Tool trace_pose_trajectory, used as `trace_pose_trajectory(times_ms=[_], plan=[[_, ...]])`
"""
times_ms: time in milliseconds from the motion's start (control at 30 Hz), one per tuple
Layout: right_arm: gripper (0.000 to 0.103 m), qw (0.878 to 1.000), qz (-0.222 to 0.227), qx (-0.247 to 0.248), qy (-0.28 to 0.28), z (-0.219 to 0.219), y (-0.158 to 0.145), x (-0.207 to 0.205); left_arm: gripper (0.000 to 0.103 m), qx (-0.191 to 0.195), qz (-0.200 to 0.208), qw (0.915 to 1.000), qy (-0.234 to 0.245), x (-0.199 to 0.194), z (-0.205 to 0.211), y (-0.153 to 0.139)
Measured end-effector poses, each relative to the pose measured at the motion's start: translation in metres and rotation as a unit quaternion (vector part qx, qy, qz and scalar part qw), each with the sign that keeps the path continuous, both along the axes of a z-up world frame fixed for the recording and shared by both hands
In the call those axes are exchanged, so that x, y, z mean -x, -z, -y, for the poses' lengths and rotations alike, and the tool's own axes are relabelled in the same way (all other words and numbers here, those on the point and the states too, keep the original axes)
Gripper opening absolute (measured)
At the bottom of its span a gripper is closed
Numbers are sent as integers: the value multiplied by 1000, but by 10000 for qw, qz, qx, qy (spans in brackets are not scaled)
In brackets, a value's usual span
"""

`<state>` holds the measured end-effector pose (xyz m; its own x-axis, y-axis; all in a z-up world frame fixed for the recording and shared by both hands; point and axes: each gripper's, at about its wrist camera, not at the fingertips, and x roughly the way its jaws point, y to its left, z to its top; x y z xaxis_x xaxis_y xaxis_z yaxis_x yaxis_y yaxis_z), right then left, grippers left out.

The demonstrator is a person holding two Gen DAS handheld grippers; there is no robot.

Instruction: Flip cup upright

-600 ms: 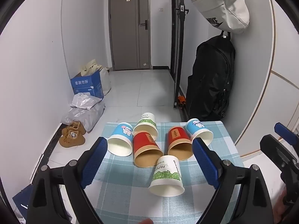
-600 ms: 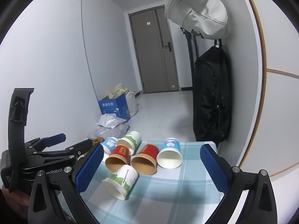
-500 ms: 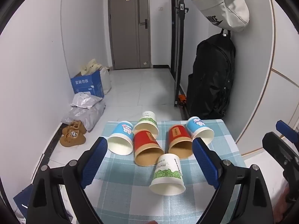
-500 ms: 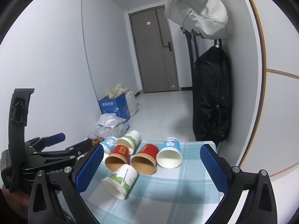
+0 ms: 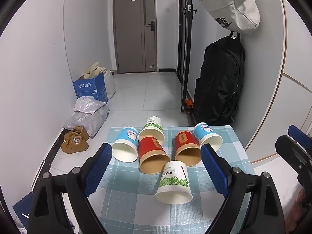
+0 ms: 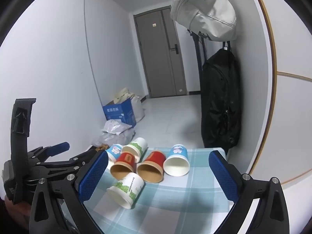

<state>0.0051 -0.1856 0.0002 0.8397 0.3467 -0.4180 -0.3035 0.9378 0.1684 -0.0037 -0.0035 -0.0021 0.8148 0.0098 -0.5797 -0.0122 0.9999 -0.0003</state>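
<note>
Green-leaf paper cup (image 5: 174, 183) lies sideways, mouth toward me, nearest my left claw (image 5: 156, 166); both claws gape empty.

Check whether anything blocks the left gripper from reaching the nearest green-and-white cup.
Nothing visible does. The left gripper is open above the checked tablecloth, and the nearest green-and-white cup lies on its side between its fingers. The red cup lies just behind it, not in the way.
</note>
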Motion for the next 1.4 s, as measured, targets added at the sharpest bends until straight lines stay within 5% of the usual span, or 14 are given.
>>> trace_pose_trajectory(times_ms=[1400], plan=[[103, 9999, -39, -78, 109, 6, -1, 3, 89, 108, -58, 9999, 63, 1, -5, 1]])
